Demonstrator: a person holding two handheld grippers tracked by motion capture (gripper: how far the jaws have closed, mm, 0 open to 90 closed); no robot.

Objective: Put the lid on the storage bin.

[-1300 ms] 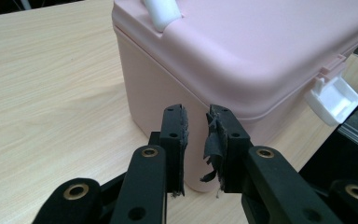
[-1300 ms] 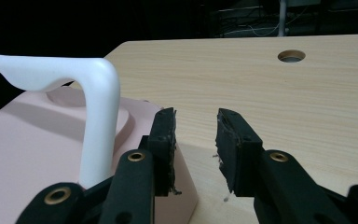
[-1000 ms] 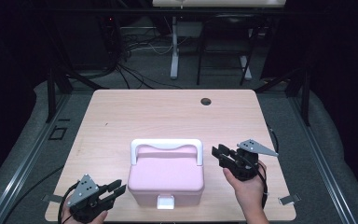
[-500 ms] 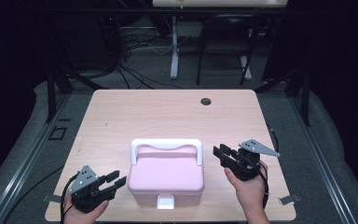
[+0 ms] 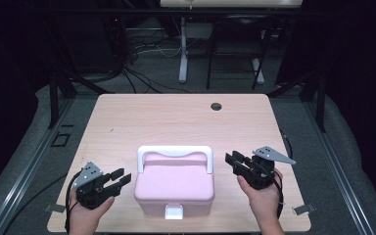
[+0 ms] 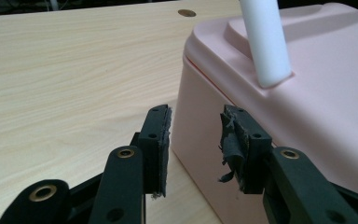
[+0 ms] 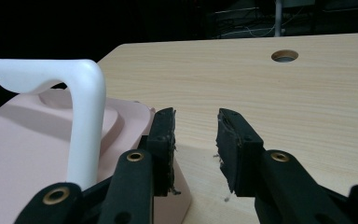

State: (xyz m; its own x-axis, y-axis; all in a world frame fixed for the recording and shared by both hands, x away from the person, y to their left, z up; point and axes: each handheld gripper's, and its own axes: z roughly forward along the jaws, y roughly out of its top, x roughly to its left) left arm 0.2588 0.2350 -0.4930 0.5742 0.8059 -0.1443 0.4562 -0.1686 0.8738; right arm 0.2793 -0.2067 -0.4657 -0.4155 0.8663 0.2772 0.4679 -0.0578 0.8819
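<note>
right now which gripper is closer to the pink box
The left gripper: its tips nearly reach the side of the pink box, while the right gripper has a wider strip of table between.

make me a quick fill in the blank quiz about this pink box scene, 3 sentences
1. The box on the table is pink, and its upright handle is ____.
2. The round hole in the table lies toward the far ____ corner in the high view.
3. The left gripper and the right gripper sit on opposite sides of the box, and both have their jaws ____.

Missing words: white; right; open
</note>
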